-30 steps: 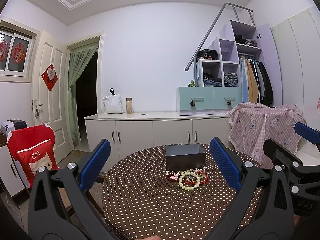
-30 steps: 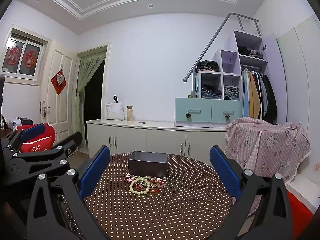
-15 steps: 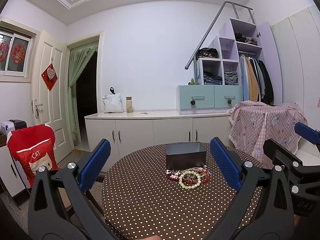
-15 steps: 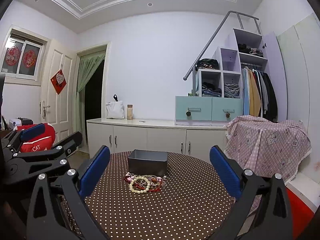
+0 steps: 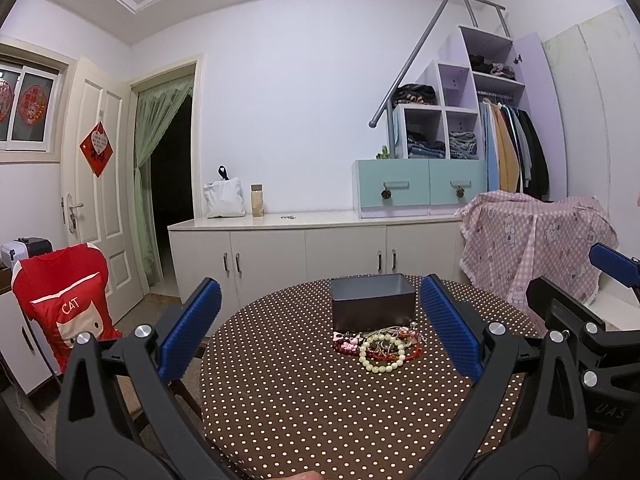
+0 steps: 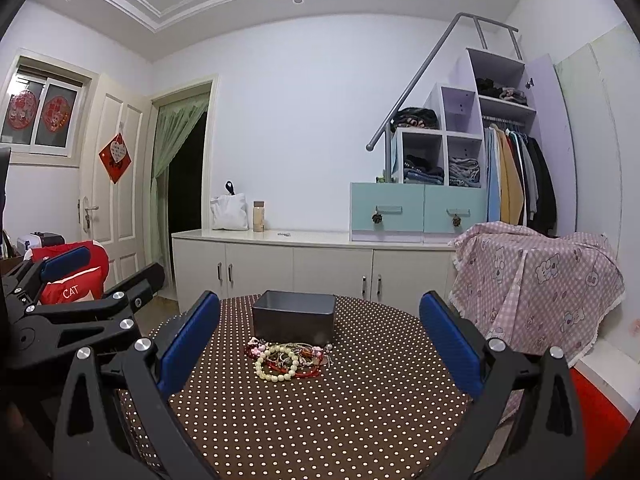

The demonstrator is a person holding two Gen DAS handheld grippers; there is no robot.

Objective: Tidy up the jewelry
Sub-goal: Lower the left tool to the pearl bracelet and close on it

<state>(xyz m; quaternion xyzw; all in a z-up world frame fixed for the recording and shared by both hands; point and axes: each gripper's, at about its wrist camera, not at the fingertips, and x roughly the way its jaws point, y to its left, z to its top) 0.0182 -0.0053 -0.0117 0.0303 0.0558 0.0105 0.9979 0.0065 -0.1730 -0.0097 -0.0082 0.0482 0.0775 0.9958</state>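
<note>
A heap of jewelry (image 5: pixel 378 347) lies on a round table (image 5: pixel 300 396) with a brown polka-dot cloth: a pale bead bracelet (image 5: pixel 382 360), red bead strings and pink pieces. Just behind it stands an open dark grey box (image 5: pixel 372 307). The heap (image 6: pixel 290 360) and the box (image 6: pixel 295 320) also show in the right wrist view. My left gripper (image 5: pixel 320 328) is open and empty, held above the near side of the table. My right gripper (image 6: pixel 320 334) is open and empty beside it, to the right.
A chair with a red "CAT" cover (image 5: pixel 64 308) stands left of the table. A white cabinet (image 5: pixel 312 252) runs along the back wall. Furniture draped in a pink checked cloth (image 5: pixel 536 244) stands right of the table. A doorway (image 5: pixel 168 184) is at the back left.
Both views have tilted slightly upward, so the table, box and jewelry sit a little lower in frame. Both grippers stay open and empty.
</note>
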